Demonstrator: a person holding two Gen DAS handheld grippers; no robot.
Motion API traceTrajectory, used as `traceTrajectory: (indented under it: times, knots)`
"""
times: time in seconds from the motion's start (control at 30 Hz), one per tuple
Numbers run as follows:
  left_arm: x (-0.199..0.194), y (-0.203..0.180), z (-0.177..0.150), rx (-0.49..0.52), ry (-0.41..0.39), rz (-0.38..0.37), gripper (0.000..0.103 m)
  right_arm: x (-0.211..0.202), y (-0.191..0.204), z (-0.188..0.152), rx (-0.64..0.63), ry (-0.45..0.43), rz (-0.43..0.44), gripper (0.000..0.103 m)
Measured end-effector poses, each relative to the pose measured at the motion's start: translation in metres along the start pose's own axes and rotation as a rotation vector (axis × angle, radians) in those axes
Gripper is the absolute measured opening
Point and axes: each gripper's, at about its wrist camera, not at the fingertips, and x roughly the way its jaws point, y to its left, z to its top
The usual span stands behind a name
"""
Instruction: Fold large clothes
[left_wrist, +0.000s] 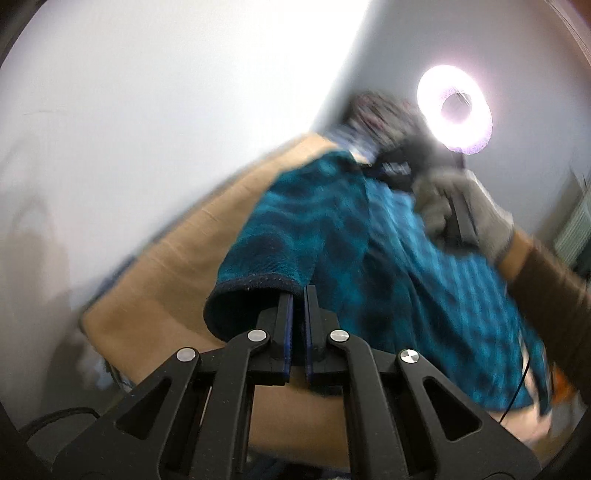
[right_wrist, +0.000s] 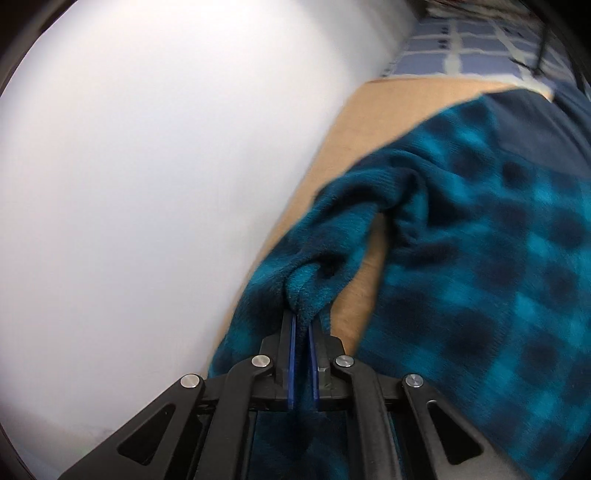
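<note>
Fleece garment (right_wrist: 461, 240), teal and dark check, lies on the tan worktop (left_wrist: 177, 258). Left fingers (left_wrist: 298, 295) pinch its sleeve cuff; right fingers (right_wrist: 303, 321) clamp a bunched fold. Cloth runs forward and rightward from both.

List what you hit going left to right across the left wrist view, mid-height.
White wall → tan table surface → teal plaid fleece garment → gloved hand → brown sleeve.
</note>
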Motion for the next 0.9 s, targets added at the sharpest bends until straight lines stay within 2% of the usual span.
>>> traceTrajectory:
  times: [0.03, 0.1, 0.13, 0.23, 0.33, 0.4, 0.43, 0.53, 0.57, 0.63, 0.67, 0.7, 0.73, 0.77, 0.8, 0.87, 0.9]
  knots:
    - [0.005, -0.007, -0.008, 0.029, 0.026, -0.002, 0.002, -0.003, -0.010, -0.005, 0.015, 0.006, 0.004, 0.003]
    - [0.014, -0.012, -0.019, 0.024, 0.075, -0.039, 0.002, -0.005, -0.027, -0.010, 0.041, 0.029, 0.001, 0.003]
    - [0.017, -0.015, -0.023, 0.034, 0.089, -0.044, 0.002, -0.005, -0.035, -0.015, 0.051, 0.041, -0.024, 0.003]
    - [0.015, -0.019, -0.024, 0.047, 0.084, -0.045, 0.002, -0.010, -0.046, -0.023, 0.052, 0.052, -0.074, 0.005]
    - [0.007, -0.016, -0.021, 0.059, 0.062, -0.039, 0.002, -0.018, -0.035, -0.024, -0.002, 0.039, -0.104, 0.009]
    - [0.004, -0.022, -0.020, 0.069, 0.040, -0.043, 0.002, -0.020, -0.015, -0.025, -0.056, 0.037, -0.157, 0.016]
    - [0.002, -0.025, -0.020, 0.077, 0.029, -0.044, 0.002, -0.021, -0.006, -0.024, -0.088, 0.034, -0.188, 0.016]
    - [0.003, -0.034, -0.025, 0.097, 0.028, -0.063, 0.002, -0.028, 0.019, -0.024, -0.202, 0.009, -0.319, 0.003]
    - [0.005, -0.037, -0.027, 0.105, 0.036, -0.069, 0.002, -0.029, 0.027, -0.025, -0.211, 0.012, -0.325, 0.000]
    - [0.008, -0.043, -0.034, 0.123, 0.051, -0.073, 0.002, -0.035, 0.028, -0.030, -0.192, 0.020, -0.299, 0.000]
    - [0.007, -0.044, -0.035, 0.123, 0.053, -0.077, 0.002, -0.038, 0.034, -0.033, -0.182, 0.016, -0.282, 0.003]
    - [0.007, -0.046, -0.037, 0.125, 0.054, -0.083, 0.002, -0.042, 0.032, -0.036, -0.162, 0.019, -0.270, 0.015]
    - [0.006, -0.048, -0.039, 0.130, 0.053, -0.089, 0.002, -0.043, 0.031, -0.039, -0.129, 0.038, -0.245, 0.030]
    - [0.004, -0.048, -0.039, 0.137, 0.049, -0.090, 0.002, -0.047, 0.029, -0.043, -0.098, 0.063, -0.201, 0.052]
    - [0.002, -0.049, -0.039, 0.142, 0.045, -0.090, 0.002, -0.041, 0.026, -0.048, -0.089, 0.078, -0.186, 0.054]
    - [-0.002, -0.053, -0.037, 0.151, 0.028, -0.091, 0.002, -0.033, 0.034, -0.051, -0.113, 0.097, -0.233, 0.049]
    - [-0.003, -0.054, -0.036, 0.151, 0.024, -0.093, 0.002, -0.028, 0.035, -0.051, -0.118, 0.102, -0.255, 0.031]
